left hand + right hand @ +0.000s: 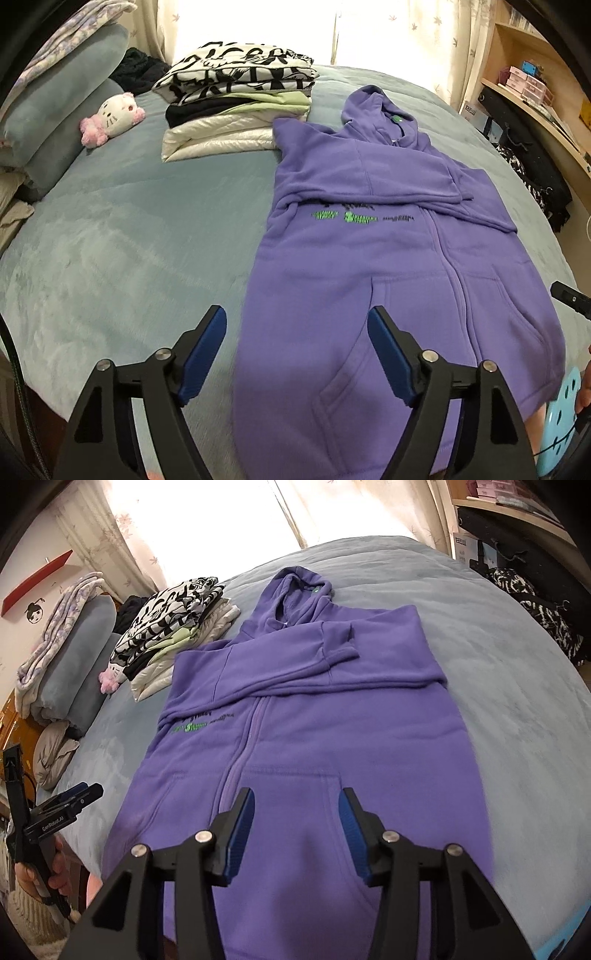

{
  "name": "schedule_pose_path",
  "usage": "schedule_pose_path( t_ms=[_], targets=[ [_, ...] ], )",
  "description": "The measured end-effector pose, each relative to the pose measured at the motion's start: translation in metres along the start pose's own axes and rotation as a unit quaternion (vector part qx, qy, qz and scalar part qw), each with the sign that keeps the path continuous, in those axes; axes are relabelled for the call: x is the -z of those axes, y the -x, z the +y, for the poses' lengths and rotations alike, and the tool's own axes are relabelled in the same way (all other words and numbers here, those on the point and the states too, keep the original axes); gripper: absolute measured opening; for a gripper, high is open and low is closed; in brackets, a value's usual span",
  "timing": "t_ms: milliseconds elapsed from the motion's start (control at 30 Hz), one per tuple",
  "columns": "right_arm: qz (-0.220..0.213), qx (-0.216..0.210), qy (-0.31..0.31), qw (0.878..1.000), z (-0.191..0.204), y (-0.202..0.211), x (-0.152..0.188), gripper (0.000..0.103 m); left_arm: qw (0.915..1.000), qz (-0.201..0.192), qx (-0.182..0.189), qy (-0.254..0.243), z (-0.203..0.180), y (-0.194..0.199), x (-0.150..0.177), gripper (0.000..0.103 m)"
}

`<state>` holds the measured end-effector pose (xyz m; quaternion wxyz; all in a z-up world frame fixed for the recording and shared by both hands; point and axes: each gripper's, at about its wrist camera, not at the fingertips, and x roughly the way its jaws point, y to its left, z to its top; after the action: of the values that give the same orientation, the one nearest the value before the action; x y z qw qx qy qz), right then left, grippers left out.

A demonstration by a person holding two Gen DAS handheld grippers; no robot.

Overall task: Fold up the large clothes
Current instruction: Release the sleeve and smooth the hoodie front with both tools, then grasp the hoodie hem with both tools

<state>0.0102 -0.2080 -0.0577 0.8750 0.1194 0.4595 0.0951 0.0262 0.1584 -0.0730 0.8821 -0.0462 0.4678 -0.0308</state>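
Purple hoodie (388, 266) lies flat on the bed (110, 240), sleeves folded across its chest; at eleven o'clock sits a stack of folded clothes (236, 107). Left hand-held gripper (297, 356) hovers spread at its hem, nothing between the pads. From the right wrist: hoodie (314, 738) dead centre, right hand-held gripper (297, 836) parted, empty, above the pocket.

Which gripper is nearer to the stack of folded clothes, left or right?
Left. The left gripper hovers at the purple hoodie's hem edge on the stack of folded clothes side; the right gripper is over the hem's middle, farther away.
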Motion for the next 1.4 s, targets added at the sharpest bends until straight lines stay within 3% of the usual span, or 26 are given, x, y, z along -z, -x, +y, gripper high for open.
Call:
schedule_pose_path(
  t_ms=[400,633,733,833,1167,1400],
  targets=[
    [0.007,0.036,-0.035,0.999,-0.05,0.038,0.045,0.048,0.9971,0.044,0.048,0.04,0.046,0.005,0.052,0.079],
    [0.017,0.054,-0.082,0.995,-0.098,0.049,0.079,0.048,0.9889,0.098,0.09,0.065,0.058,-0.02,0.077,0.079],
    [0.026,0.038,-0.111,0.993,-0.117,0.046,0.093,0.048,0.9877,0.1,0.1,0.067,0.059,-0.028,0.083,0.079],
    [0.025,0.008,-0.127,0.992,-0.124,0.041,0.1,0.048,0.9845,0.1,0.124,0.074,0.06,-0.031,0.085,0.086],
    [0.037,-0.084,-0.085,0.992,-0.101,0.018,0.104,0.05,0.9725,0.099,0.188,0.096,0.064,-0.053,0.085,0.102],
    [0.03,-0.132,-0.134,0.982,-0.12,0.008,0.112,0.05,0.9777,0.096,0.171,0.075,0.05,-0.058,0.082,0.102]
  ],
)
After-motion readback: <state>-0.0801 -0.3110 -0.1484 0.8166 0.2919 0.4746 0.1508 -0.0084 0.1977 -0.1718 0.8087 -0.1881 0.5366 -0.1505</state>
